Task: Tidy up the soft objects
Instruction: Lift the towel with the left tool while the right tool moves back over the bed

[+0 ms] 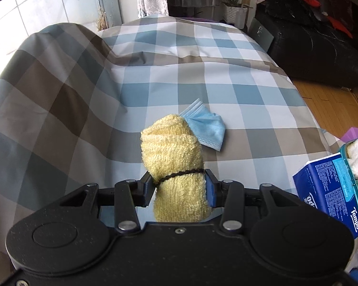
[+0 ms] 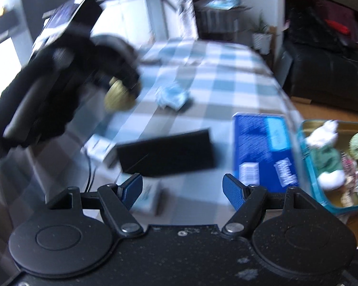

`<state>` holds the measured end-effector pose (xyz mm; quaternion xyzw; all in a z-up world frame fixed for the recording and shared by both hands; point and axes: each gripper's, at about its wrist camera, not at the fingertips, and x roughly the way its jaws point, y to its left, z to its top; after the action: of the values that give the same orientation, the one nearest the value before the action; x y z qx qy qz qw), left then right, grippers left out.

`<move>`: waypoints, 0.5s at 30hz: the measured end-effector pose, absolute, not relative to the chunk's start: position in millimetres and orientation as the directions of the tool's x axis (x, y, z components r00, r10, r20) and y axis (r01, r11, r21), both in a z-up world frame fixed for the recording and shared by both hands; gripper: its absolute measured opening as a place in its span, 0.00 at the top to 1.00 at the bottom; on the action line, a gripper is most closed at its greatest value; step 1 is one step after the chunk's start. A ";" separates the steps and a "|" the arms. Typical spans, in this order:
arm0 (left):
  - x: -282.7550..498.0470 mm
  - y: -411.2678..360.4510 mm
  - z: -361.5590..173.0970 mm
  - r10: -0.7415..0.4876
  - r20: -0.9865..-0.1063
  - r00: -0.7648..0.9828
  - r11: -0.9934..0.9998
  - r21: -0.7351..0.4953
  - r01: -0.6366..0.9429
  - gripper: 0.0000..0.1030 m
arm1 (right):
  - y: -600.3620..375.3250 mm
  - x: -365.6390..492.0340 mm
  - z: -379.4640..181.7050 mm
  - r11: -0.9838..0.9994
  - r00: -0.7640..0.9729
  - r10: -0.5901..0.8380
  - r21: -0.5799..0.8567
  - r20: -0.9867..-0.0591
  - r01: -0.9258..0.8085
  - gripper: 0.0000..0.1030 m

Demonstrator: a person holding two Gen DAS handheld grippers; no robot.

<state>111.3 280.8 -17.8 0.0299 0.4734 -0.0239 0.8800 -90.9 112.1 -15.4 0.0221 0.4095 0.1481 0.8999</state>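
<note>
The left gripper (image 1: 180,187) has its jaws closed on a rolled yellow towel (image 1: 173,157) bound by a dark elastic band (image 1: 179,175); the roll stands up between the blue pads, lifted off the checked tabletop (image 1: 155,76). Just beyond the jaws, behind the roll's top, a blue face mask (image 1: 206,128) lies on the cloth. Well to the right of the jaws sits a blue tissue pack (image 1: 327,190), with a teal tin (image 1: 346,157) of soft items beside it. The right gripper (image 2: 181,189) holds nothing, its jaws standing apart; its view is blurred. A black flat object (image 2: 167,152) lies just ahead of them, and the tin (image 2: 305,147) lies to their right.
</note>
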 end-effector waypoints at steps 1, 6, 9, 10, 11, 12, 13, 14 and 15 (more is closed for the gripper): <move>112.8 279.6 -18.9 -0.009 -0.833 0.553 0.997 0.038 0.072 0.59 | 119.5 -90.5 -19.5 0.953 0.605 0.291 0.168 -0.741 -0.253 0.29; 115.2 286.6 -14.8 -0.026 -0.831 0.556 0.998 0.012 0.066 0.59 | 152.4 -79.3 -39.0 0.949 0.538 0.299 0.189 -0.788 -0.252 0.29; 115.7 292.6 -6.3 -0.023 -0.820 0.571 0.999 0.008 0.052 0.59 | 172.4 -63.9 -48.1 0.948 0.509 0.303 0.199 -0.806 -0.249 0.27; 117.0 295.0 -3.4 -0.020 -0.819 0.574 0.999 0.006 0.043 0.59 | 179.6 -60.4 -50.9 0.948 0.505 0.302 0.200 -0.808 -0.247 0.25; 117.8 297.0 -1.0 -0.021 -0.817 0.576 0.999 0.000 0.036 0.58 | 186.4 -57.7 -53.6 0.950 0.503 0.297 0.197 -0.811 -0.243 0.21; 118.7 299.3 1.3 -0.026 -0.815 0.579 0.999 -0.010 0.031 0.59 | 192.7 -53.9 -57.3 0.952 0.500 0.289 0.191 -0.816 -0.238 0.18; 118.8 300.7 3.0 -0.029 -0.814 0.580 0.999 -0.015 0.028 0.58 | 198.3 -51.1 -61.2 0.955 0.495 0.278 0.183 -0.823 -0.233 0.18; 119.2 301.7 4.6 -0.030 -0.812 0.583 0.999 -0.018 0.026 0.58 | 203.8 -48.7 -65.4 0.958 0.490 0.268 0.175 -0.830 -0.228 0.18; 120.1 302.3 5.4 -0.030 -0.810 0.585 1.000 -0.018 0.026 0.58 | 208.2 -47.2 -69.7 0.961 0.487 0.253 0.162 -0.836 -0.223 0.17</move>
<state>120.1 302.3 5.4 -0.0022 0.4551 -0.0155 0.8903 -47.2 208.2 -69.7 0.0157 0.4874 0.1380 0.8621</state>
